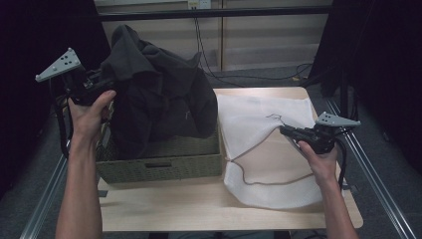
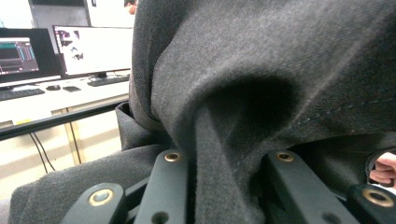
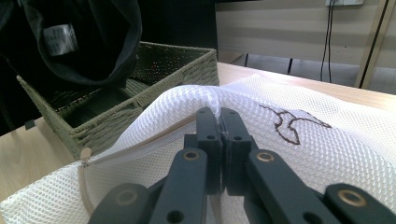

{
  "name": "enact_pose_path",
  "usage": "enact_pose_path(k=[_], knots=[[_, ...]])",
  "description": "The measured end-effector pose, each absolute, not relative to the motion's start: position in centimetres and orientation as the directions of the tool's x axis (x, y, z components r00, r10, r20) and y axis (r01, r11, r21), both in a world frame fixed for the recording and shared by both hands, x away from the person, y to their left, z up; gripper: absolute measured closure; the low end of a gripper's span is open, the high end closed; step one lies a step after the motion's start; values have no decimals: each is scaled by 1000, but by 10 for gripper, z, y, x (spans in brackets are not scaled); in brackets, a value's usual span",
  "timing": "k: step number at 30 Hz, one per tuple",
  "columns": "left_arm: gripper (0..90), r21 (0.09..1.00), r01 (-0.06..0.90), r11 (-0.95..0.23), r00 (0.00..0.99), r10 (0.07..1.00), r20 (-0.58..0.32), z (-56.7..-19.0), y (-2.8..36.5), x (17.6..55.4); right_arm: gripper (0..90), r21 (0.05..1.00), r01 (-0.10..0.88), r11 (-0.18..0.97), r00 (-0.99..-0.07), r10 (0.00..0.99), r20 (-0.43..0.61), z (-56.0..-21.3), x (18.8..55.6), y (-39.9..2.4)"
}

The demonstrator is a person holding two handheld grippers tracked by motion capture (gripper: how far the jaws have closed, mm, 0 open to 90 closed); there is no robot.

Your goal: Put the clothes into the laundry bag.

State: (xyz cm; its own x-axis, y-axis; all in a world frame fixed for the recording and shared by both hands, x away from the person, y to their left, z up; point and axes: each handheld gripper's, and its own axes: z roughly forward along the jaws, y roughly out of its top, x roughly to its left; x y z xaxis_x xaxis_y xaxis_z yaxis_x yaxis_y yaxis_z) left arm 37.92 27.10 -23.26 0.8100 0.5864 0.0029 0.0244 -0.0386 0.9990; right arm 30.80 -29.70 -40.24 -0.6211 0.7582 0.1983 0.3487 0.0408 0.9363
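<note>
- My left tool (image 1: 107, 82) is pinching a thick fold of the dark grey garment (image 1: 159, 94); in the left gripper view the cloth (image 2: 261, 93) is bunched between the two black jaws and drapes over them.
- That garment hangs from my raised left tool above the woven basket (image 1: 164, 167), with its lower part down inside the basket, so I judge it lifted but not yet clear.
- My right tool (image 1: 284, 130) is pressed together on the white mesh laundry bag (image 1: 259, 119); in the right gripper view the jaws meet on a small ridge of mesh (image 3: 218, 103) and pull it up off the worktop (image 1: 199, 204).
- The bag lies flat on the worktop just right of the basket, touching its side. Its zip edge (image 3: 140, 147) runs along the side nearest the basket, and the mouth looks only slightly raised by my pinch.
- Done so far, as I read it: garment gripped and partly drawn up, bag edge gripped and lifted.
- Left to do: bring the garment fully out of the basket, carry it across to the bag, widen the mouth enough, and feed the cloth in. Nothing of the garment is inside the bag yet.
- The garment is bulky against that shallow opening, so the filling will likely be the slow part.
</note>
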Motion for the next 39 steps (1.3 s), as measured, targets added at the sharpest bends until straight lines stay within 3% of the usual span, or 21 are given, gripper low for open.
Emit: enact_pose_path(k=[39], knots=[[775, 996, -92, -3, 790, 609, 75, -146, 263, 363, 884, 938, 344, 37, -624, 756, 199, -401, 308, -297]])
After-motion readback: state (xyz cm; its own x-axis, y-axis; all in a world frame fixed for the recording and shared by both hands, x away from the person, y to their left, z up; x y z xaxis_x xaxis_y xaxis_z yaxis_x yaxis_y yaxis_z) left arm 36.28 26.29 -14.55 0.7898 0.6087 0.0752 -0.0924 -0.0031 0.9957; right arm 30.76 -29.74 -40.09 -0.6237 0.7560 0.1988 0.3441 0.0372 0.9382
